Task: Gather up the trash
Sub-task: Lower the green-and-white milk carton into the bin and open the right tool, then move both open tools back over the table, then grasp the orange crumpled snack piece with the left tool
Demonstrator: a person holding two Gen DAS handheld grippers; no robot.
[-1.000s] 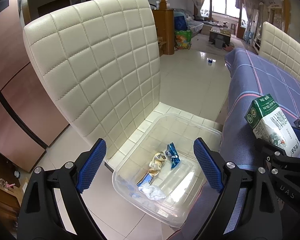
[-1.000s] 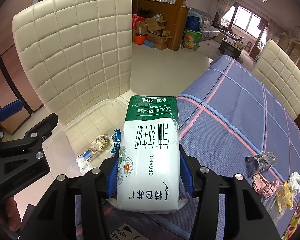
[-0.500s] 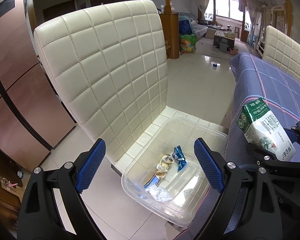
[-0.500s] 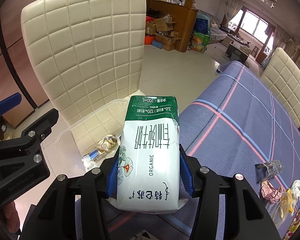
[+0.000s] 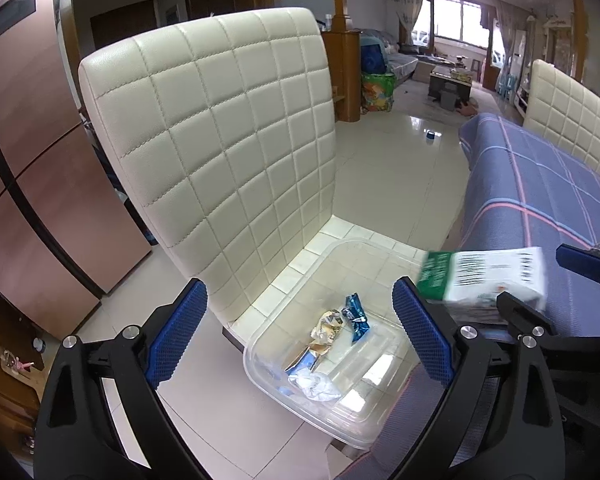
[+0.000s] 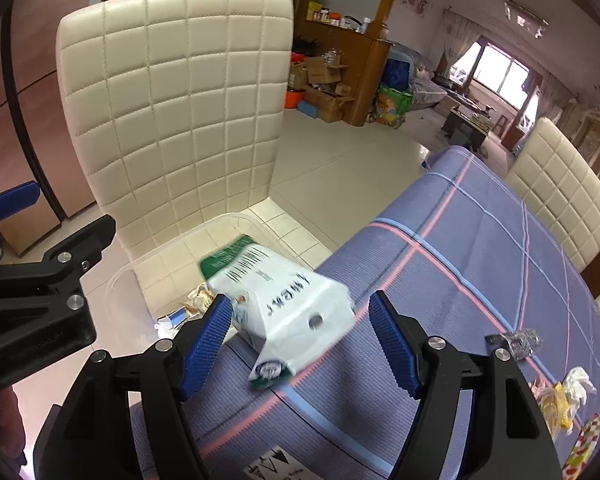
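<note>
Right wrist view: the right claw (image 6: 300,340) is seen with its jaws opening; the green-and-white milk carton (image 6: 278,304), motion-blurred and tilted, lies between the blue pads (image 6: 392,344), clear of the right pad and close against the left, so no grip is shown. The carton hangs over the near edge of the tabletop (image 6: 480,248), covered in a blue checked cloth, and over the rim of the clear plastic bin (image 6: 148,264) set on the seat of a cream quilted chair (image 6: 172,92). Only this view shows the remaining trash at the far right of the tabletop: a crumpled dark wrapper (image 6: 514,342) and a cluster of white and yellow scraps (image 6: 564,396). The left claw is seen from the side at the left edge.

Left wrist view: the left claw (image 5: 300,340) is held wide, its jaws opening with nothing between them, above the bin (image 5: 268,340). Only this view shows the bin's contents plainly: a blue wrapper (image 5: 356,316), a gold foil wrapper (image 5: 328,326) and a white crumpled piece (image 5: 312,386). The carton (image 5: 484,276) appears blurred at the bin's right rim, in front of a finger of the right claw (image 5: 580,266).
</note>
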